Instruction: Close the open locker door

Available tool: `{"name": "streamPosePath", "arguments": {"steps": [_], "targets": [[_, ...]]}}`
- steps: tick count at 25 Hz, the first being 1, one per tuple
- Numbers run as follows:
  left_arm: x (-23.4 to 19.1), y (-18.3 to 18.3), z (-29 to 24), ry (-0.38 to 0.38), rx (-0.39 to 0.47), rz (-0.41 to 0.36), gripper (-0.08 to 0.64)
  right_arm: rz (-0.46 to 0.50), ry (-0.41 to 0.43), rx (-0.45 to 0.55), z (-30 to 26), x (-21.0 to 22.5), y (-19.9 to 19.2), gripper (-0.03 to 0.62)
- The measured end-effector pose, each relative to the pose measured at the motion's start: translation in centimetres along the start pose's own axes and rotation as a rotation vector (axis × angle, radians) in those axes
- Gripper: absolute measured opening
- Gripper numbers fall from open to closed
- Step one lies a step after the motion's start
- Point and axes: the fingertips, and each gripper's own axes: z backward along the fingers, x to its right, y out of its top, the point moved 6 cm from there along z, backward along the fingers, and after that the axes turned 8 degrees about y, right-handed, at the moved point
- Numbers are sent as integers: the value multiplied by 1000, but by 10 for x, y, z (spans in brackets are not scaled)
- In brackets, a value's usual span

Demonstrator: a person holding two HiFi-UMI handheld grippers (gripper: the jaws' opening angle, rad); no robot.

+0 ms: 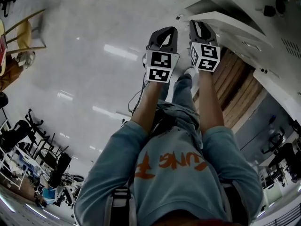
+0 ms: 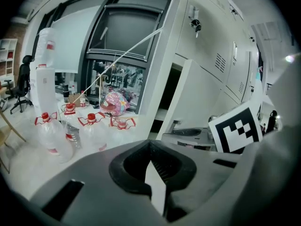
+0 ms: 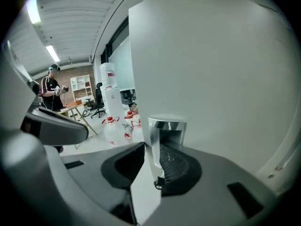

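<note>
Right gripper view: closing right gripper (image 3: 157, 166) round chrome handle (image 3: 165, 128), handle between jaws, not clamped yet; wanted as purchase for the swing. Left gripper (image 2: 153, 166) jaws together, empty, parked alongside. Beyond, locker door (image 3: 211, 69) standing out from locker (image 2: 211, 41).

The handle (image 3: 167, 125) stands between the right gripper's (image 3: 149, 149) closing jaws, on the locker door (image 3: 211, 65); bottles (image 3: 112, 126) stand on the floor behind, to its left.
</note>
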Motion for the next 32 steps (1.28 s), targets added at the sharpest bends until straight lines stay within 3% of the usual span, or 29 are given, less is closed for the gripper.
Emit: {"name": "streamPosePath", "arguments": {"steps": [21,27,32], "targets": [[-9,39,-18,-67,31,-52,18,-56,-168,17,-43,38,33,74],[-16,53,-7,-45,56,-33,18,-91,-162,-19,-39,34,38,75],[-23,67,7,-26,98,-2,18,-142,-125,18,-12,22,53,75]]}}
